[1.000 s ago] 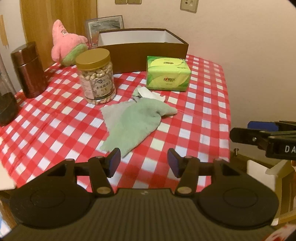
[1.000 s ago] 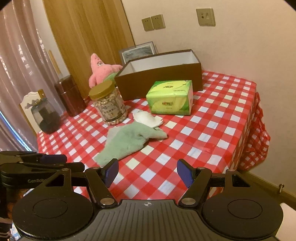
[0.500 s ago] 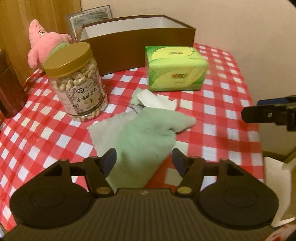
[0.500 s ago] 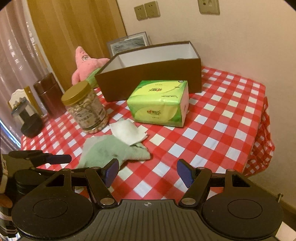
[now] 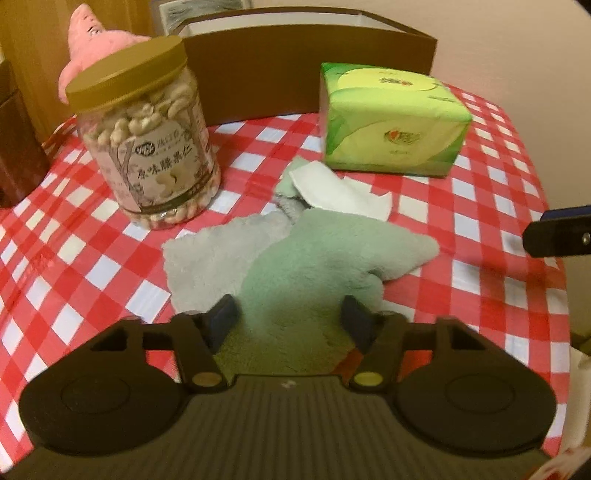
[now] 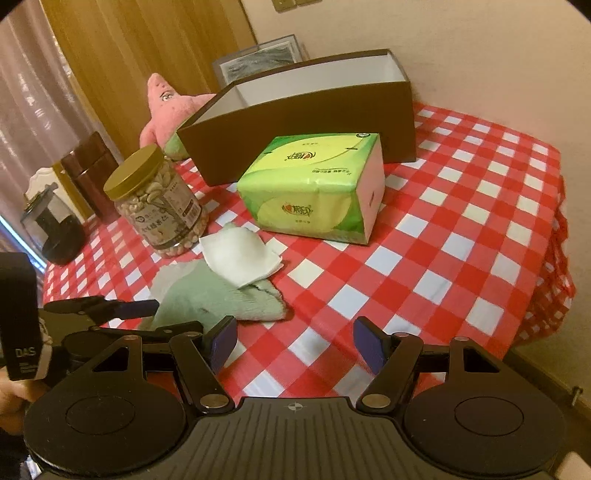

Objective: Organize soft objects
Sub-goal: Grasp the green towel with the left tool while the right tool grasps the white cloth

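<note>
My left gripper (image 5: 290, 319) hangs low over the near end of the green cloth (image 5: 317, 273), its fingers (image 5: 223, 317) closing with the cloth's plush edge between them; the pads do not yet pinch it. My right gripper (image 6: 295, 341) is half open and empty over bare checked table (image 6: 461, 221), the cloth's folded corner (image 6: 229, 295) just off its left finger at about ten o'clock.

In the left wrist view the cloth lies crumpled at the centre of the table (image 5: 74, 258). A white tissue (image 5: 340, 192) rests on its far end at twelve o'clock. The green tissue pack (image 5: 391, 118) sits beyond that at one o'clock, close to the tissue but apart from it. The nut jar (image 5: 147, 140) with its gold lid stands at eleven o'clock, just beside the cloth's pale corner. Behind jar and pack runs the brown box (image 5: 295, 70), open on top, and the pink plush star (image 5: 96, 33) peeks out behind the jar, leaning by the box's left end.

From the right wrist view the box (image 6: 295, 122) shows a white, empty-looking inside, and my left gripper (image 6: 110, 308) reaches in from nine o'clock onto the cloth.
</note>
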Action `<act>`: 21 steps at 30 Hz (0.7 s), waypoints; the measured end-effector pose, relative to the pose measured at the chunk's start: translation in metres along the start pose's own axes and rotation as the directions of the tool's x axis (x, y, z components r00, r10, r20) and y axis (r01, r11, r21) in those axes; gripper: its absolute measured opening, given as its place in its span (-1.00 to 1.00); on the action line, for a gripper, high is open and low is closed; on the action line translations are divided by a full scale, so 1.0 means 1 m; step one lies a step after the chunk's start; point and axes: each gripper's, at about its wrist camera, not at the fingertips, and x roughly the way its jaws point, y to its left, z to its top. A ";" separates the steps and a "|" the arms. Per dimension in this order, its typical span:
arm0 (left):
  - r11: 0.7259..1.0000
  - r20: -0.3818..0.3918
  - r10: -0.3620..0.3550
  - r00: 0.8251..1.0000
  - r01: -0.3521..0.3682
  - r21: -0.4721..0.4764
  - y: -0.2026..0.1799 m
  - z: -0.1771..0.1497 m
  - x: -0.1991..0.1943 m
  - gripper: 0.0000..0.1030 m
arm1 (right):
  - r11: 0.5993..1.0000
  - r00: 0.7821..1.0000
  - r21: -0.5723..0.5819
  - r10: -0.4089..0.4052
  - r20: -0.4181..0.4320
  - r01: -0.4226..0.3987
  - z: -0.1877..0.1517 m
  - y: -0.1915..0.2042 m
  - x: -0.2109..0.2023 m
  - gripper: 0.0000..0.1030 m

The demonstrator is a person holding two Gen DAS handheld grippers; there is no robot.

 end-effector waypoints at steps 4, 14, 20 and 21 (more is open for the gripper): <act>0.999 0.014 0.021 1.000 -0.021 -0.025 -0.004 -0.002 -0.005 -0.77 | 0.997 0.999 -0.052 0.048 -0.024 -0.049 0.009 -0.012 0.009 0.36; 0.986 -0.019 0.136 0.991 -0.137 -0.092 -0.013 -0.004 -0.021 -0.82 | 0.972 0.983 -0.152 0.171 -0.060 -0.178 0.035 -0.024 0.032 0.35; 0.980 -0.038 0.148 0.988 -0.152 -0.128 -0.003 -0.010 -0.030 -0.82 | 0.948 0.970 -0.212 0.219 -0.102 -0.237 0.039 -0.001 0.061 0.14; 0.980 -0.038 0.144 0.989 -0.148 -0.131 -0.001 -0.010 -0.030 -0.82 | 0.945 0.968 -0.215 0.226 -0.111 -0.245 0.038 0.003 0.067 0.13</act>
